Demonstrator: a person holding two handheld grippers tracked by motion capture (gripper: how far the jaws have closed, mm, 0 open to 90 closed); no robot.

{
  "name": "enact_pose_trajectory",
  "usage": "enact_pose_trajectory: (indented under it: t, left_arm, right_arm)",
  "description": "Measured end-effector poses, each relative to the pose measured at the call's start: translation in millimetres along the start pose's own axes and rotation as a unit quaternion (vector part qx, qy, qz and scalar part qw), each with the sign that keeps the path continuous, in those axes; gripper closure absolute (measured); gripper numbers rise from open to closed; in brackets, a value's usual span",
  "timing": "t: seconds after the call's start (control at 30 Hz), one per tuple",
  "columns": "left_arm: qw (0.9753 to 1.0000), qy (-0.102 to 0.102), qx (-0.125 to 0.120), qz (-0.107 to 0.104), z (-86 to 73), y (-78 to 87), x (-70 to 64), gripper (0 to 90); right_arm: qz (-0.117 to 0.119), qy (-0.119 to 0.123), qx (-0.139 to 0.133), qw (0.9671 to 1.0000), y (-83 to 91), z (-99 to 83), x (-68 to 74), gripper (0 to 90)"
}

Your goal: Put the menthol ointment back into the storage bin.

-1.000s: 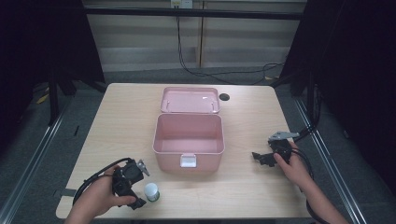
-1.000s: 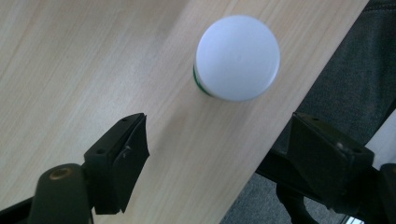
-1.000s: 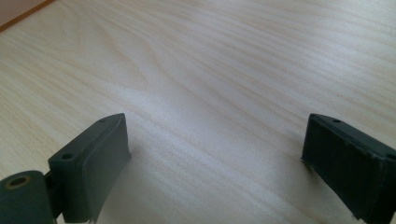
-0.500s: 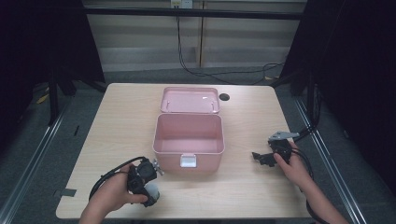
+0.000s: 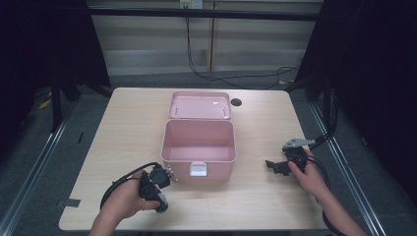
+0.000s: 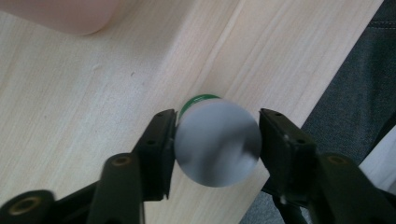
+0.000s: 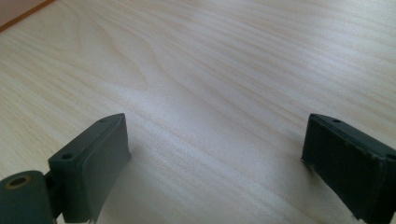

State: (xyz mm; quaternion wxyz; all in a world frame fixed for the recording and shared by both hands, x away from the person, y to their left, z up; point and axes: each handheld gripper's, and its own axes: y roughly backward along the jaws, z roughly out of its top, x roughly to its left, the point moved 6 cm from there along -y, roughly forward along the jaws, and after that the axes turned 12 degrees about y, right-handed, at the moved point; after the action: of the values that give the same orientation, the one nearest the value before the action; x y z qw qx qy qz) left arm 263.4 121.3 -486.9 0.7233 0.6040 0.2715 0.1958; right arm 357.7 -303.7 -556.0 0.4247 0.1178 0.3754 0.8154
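A small round bottle (image 6: 217, 145) with a pale cap and a green band stands on the wooden table near its front edge. My left gripper (image 6: 217, 119) comes down over it, a black jaw pressed against each side of the cap. In the high view this gripper (image 5: 160, 196) sits at the front left, with the bottle (image 5: 162, 205) just under it. The open pink box (image 5: 198, 162) stands at the table's middle, its lid (image 5: 199, 104) laid back. My right gripper (image 5: 271, 166) rests open on the table right of the box, and in its own view the gripper (image 7: 215, 140) has only bare wood between its jaws.
A dark round hole (image 5: 236, 102) is set in the tabletop behind the lid. The table's front edge (image 6: 299, 116) runs close to the bottle, with grey floor beyond it. A corner of the pink box (image 6: 70, 16) lies just past the left gripper.
My left gripper has moved right and down over the bottle and its jaws now bracket the cap. The right gripper has stayed put.
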Motion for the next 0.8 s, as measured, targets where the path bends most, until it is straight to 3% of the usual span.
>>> enact_pose_trajectory:
  t: [0.23, 0.37, 0.53, 0.73, 0.8]
  left_arm:
    - [0.9999, 0.006, 0.006, -0.008, 0.2, 1.7, -1.0, 50.4]
    - [0.9997, 0.019, 0.010, -0.006, 0.8, 5.1, 0.0, 50.4]
    - [0.9996, 0.015, 0.024, 0.004, -1.7, 15.1, 2.2, 50.5]
    - [0.9989, 0.036, 0.030, 0.002, -5.5, 35.9, 5.7, 50.5]
    - [0.9988, 0.033, 0.037, 0.003, -6.2, 39.8, 7.4, 50.5]
  right_arm:
    - [0.000, 0.000, 0.000, 1.0000, 0.0, 0.0, 0.0, 6.8]
    - [0.000, 0.000, 0.000, 1.0000, 0.0, 0.0, 0.0, 6.8]
    - [0.000, 0.000, 0.000, 1.0000, 0.0, 0.0, 0.0, 6.9]
    - [0.000, 0.000, 0.000, 1.0000, 0.0, 0.0, 0.0, 6.8]
    - [0.000, 0.000, 0.000, 1.0000, 0.0, 0.0, 0.0, 6.8]
